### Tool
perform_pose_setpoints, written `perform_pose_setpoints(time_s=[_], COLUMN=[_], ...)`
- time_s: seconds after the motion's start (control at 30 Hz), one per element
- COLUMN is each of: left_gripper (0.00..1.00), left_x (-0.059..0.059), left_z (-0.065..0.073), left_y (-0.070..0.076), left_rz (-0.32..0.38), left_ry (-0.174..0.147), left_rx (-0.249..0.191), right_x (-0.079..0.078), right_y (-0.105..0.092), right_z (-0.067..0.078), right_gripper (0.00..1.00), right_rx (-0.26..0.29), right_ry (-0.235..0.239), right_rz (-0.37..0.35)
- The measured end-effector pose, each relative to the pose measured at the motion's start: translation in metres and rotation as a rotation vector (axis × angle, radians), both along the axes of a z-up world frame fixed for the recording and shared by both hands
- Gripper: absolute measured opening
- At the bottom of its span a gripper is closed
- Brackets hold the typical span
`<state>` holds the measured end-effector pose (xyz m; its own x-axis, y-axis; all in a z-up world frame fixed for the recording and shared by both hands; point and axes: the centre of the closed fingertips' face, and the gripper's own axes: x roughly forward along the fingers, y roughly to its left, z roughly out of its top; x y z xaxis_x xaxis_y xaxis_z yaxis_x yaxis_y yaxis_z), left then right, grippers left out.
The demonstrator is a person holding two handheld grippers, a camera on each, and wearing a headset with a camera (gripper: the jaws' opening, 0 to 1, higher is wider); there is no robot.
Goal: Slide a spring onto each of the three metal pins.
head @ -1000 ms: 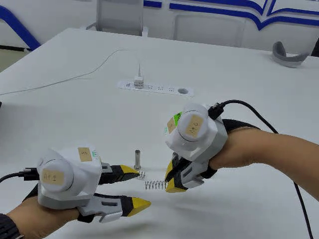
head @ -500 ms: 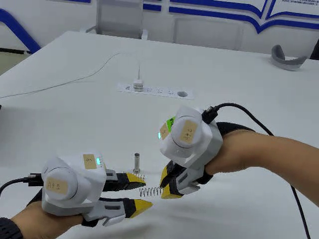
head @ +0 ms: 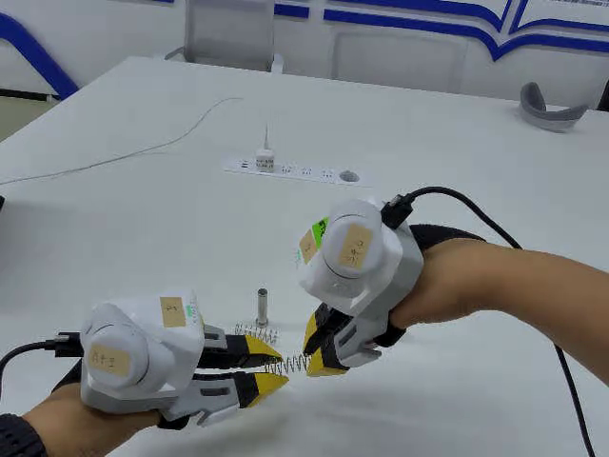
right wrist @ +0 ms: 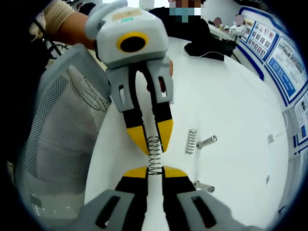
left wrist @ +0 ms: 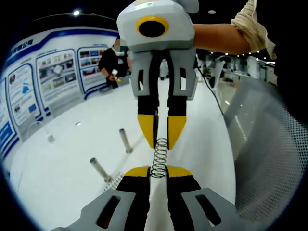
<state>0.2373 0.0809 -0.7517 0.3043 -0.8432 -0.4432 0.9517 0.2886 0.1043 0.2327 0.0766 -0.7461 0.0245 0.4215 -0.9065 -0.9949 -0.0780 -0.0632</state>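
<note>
Status: the small steel coil spring is pinched at both ends. The right hand-held gripper is clamped on one end and the left hand-held gripper is closed on the other. The spring spans between them low over the white surface; can't tell if it touches. It sits near the short upright grey metal pin, not on it. A second loose coil spring lies at that pin's base. The left gripper view has a second grey pin standing farther off, bare.

Risks:
- With both ends held there is no free end to go over a pin. One side must release; if both let go, the spring drops and rolls.
- Hands drifting apart or twisting would stretch or kink the coil. Hard clamping could flatten the end turns, and they'd snag on the pin top.
- The jaws work close to the pin and the loose spring; a nudge could tip one or flick the other away.

Vs 1 s ago: the left jaws were wide apart, short of the spring's free end, and only the right side held it. Now they've narrowed onto that end. The pin and loose spring look unmoved.
</note>
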Motion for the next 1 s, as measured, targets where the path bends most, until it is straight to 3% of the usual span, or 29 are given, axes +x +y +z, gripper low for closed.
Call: perform_pose_setpoints(time_s=[0.43,1.0], left_gripper=[0.11,0.11], left_x=[-0.003,-0.003], left_z=[-0.003,-0.003], left_y=[-0.001,-0.003], left_rz=[-0.006,-0.002], left_ry=[0.01,0.012], left_rx=[0.009,0.002], right_x=[-0.005,-0.008], right_y=[0.016,0.034], right_z=[0.02,0.029], right_gripper=[0.12,0.12], right_rx=[0.016,0.066], right_ry=[-0.042,-0.045], right_rz=[0.053,0.07])
